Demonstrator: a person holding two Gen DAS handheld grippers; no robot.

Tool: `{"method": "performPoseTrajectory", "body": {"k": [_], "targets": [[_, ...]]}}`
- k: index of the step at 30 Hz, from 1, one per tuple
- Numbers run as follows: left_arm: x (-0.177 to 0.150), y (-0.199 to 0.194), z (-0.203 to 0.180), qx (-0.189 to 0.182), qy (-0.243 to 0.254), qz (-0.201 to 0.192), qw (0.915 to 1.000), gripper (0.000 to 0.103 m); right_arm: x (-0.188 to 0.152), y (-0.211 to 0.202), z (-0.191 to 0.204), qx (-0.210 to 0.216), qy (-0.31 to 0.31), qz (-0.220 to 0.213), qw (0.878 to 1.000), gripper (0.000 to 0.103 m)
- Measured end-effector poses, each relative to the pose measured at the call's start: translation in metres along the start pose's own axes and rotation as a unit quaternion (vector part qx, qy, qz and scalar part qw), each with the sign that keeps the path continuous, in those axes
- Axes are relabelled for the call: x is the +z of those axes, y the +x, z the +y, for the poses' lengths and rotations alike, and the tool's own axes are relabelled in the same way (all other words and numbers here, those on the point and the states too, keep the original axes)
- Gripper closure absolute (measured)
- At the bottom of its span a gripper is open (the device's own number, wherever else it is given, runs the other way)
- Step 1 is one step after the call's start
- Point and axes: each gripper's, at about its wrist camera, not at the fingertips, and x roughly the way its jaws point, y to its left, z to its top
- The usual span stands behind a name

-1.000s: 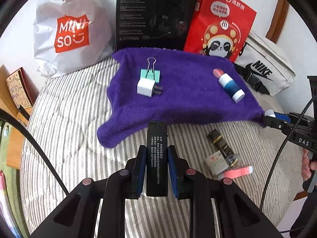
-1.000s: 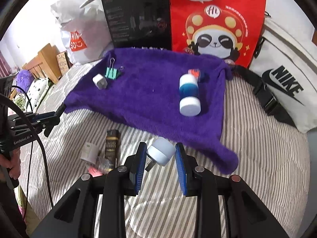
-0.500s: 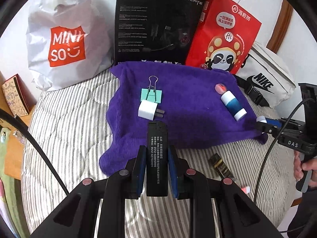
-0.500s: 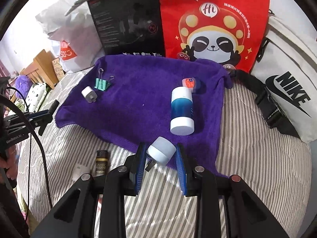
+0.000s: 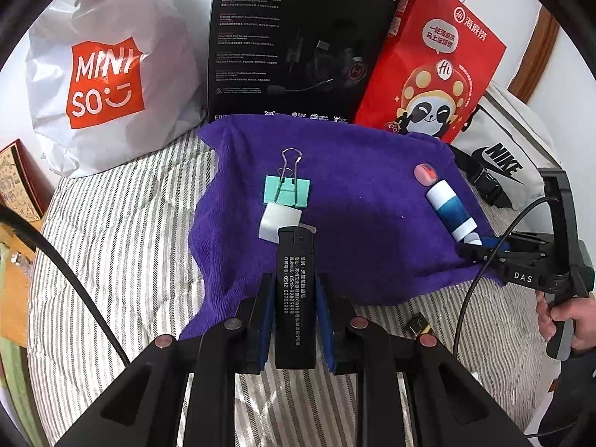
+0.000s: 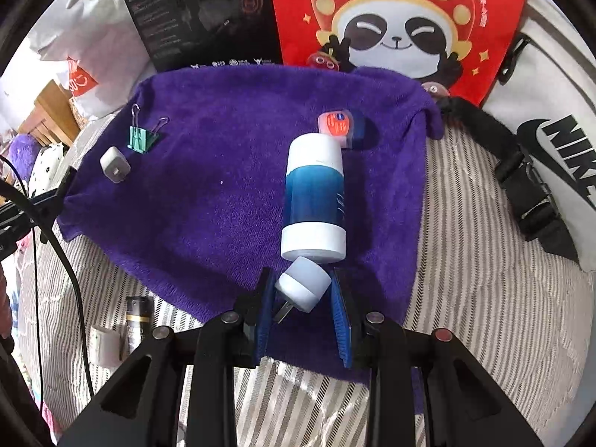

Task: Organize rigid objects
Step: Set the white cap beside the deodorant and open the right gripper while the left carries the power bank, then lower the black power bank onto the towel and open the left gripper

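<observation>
A purple towel (image 5: 365,201) (image 6: 223,171) lies on the striped bed. On it are a green binder clip (image 5: 287,190) (image 6: 140,138), a white charger cube (image 5: 279,221) (image 6: 114,164), a blue and white bottle (image 5: 451,210) (image 6: 314,201) and a small orange-topped jar (image 5: 424,173) (image 6: 337,124). My left gripper (image 5: 292,298) is shut on a black lighter (image 5: 296,290), its tip just short of the charger cube. My right gripper (image 6: 303,298) is shut on a pale blue round plug adapter (image 6: 305,287), just in front of the bottle's near end.
A Miniso bag (image 5: 108,74), a black headset box (image 5: 298,41), a red panda bag (image 5: 432,70) and a white Nike bag (image 6: 551,141) ring the towel's far side. A dark tube (image 6: 138,316) and a white cube (image 6: 104,346) lie on the bed off the towel.
Both grippers have moved forward over the towel's near edge with their objects still held. The lighter now nears the charger cube, and the adapter nears the bottle.
</observation>
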Motion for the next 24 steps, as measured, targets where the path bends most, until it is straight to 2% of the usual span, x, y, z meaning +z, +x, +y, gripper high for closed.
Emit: {"method": "performPoseTrajectory", "body": {"k": [13,18,24], "targets": [[0.005,0.013,0.004,0.005,-0.001,0.016,0.9999,0.082,0.001,0.008,0.002,-0.004,-0.011,0.005,1.0,0.072],[0.008,0.02,0.006,0.008,-0.005,0.027,0.9996,0.082,0.002,0.004,0.002,-0.01,-0.013,0.008,1.0,0.061],[0.015,0.02,0.002,0.017,-0.002,0.031,0.9994,0.082,-0.005,-0.016,0.005,-0.016,-0.024,-0.017,0.999,0.047]]}}
